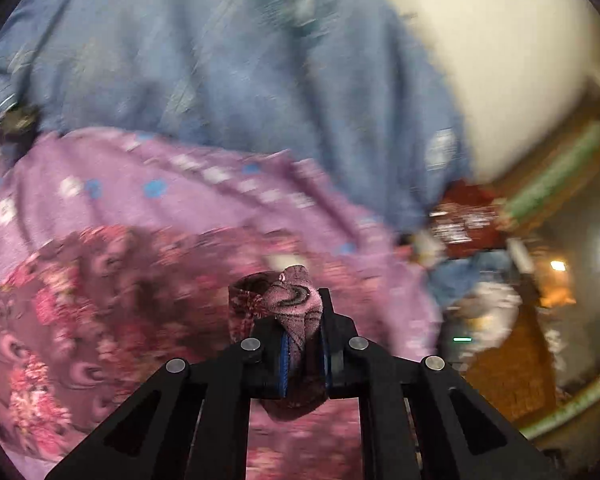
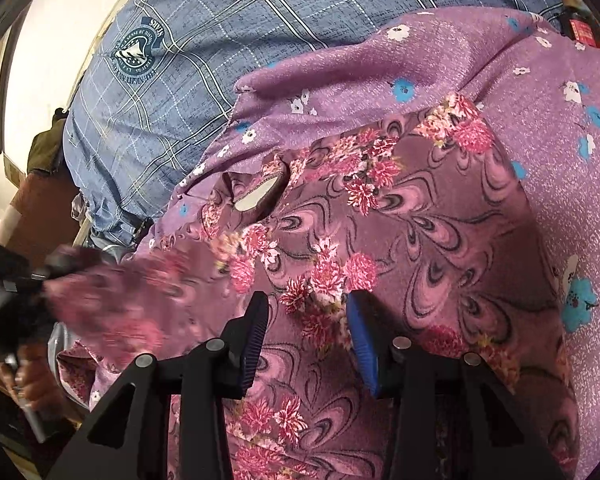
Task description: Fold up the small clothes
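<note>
A maroon garment with pink flowers and swirls (image 2: 400, 216) lies spread on a purple flowered sheet (image 2: 380, 68). My left gripper (image 1: 302, 320) is shut on a bunched edge of this floral garment (image 1: 296, 304) and holds it lifted; the view is blurred. The left gripper also shows blurred at the left of the right wrist view (image 2: 16, 300), with the lifted cloth corner beside it. My right gripper (image 2: 306, 316) is open just above the garment's middle, its jaws wide apart with cloth showing between them.
A blue checked sheet (image 2: 204, 60) covers the bed beyond the purple one. A cream wall (image 1: 500, 60) rises behind. A dark red box (image 1: 466, 224) and wooden furniture (image 1: 500, 360) stand past the bed's edge.
</note>
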Available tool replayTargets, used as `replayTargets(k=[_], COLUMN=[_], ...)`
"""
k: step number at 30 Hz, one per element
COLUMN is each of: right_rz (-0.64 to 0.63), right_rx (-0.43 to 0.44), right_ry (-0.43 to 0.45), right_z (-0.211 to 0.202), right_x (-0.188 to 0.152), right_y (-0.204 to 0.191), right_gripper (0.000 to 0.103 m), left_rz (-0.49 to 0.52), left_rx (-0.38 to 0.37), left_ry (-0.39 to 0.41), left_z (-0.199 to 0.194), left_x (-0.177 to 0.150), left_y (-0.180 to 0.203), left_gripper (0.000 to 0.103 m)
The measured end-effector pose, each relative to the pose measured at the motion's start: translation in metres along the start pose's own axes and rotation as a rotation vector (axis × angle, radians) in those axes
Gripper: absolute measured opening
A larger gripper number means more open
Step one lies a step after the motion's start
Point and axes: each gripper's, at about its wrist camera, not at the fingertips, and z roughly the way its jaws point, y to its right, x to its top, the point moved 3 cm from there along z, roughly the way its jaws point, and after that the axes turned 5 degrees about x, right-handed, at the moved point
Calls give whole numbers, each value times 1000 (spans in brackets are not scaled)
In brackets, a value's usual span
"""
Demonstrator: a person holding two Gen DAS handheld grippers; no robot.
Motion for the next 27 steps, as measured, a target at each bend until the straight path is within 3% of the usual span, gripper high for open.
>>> replayTargets(k=[2,3,4,5,7,9,13,14,16,18,20,24,27], right_rz=[-13,-18,-24,-31,-50,-79,-161,-199,-296,-381,-461,-598,-635], right_rx=[-9,-11,-14,-19,-33,-59,-148,-158,-116,-48,14,15,-57], right_ry=[9,12,17,21,29,38,30,27,31,30,21,-65,-130], right_z=[2,2,2,3,4,6,3,2,-2,-3,2,40,84], right_x=[-1,-1,-1,-1,-1,-2,-8,-10,-18,-27,-38,-59,-64], right_y=[-3,-2,-3,-4,-6,-9,-26,-35,-65,-97,-130,-181,-199], right_gripper=[42,42,42,42,43,43,46,46,52,79,87,88,85], left_rz=[17,13,-6,-48,-164,-284,-372,-382,-373,-351,-328,-317,-322], left_rx=[3,37,116,188,261,254,371,429,530,580,620,647,639], left_ry=[63,92,145,193,265,319,265,238,186,138,96,86,78], left_z=[-15,-20,-27,-32,-41,-51,-43,-39,-32,-21,-16,-17,-15], left_x=[2,4,6,8,10,11,8,7,5,9,13,15,17], left_y=[0,-6,-19,-33,-61,-89,-116,-119,-120,-110,-104,-106,-109], left_gripper=[16,27,34,48,51,52,52,52,52,52,52,52,52])
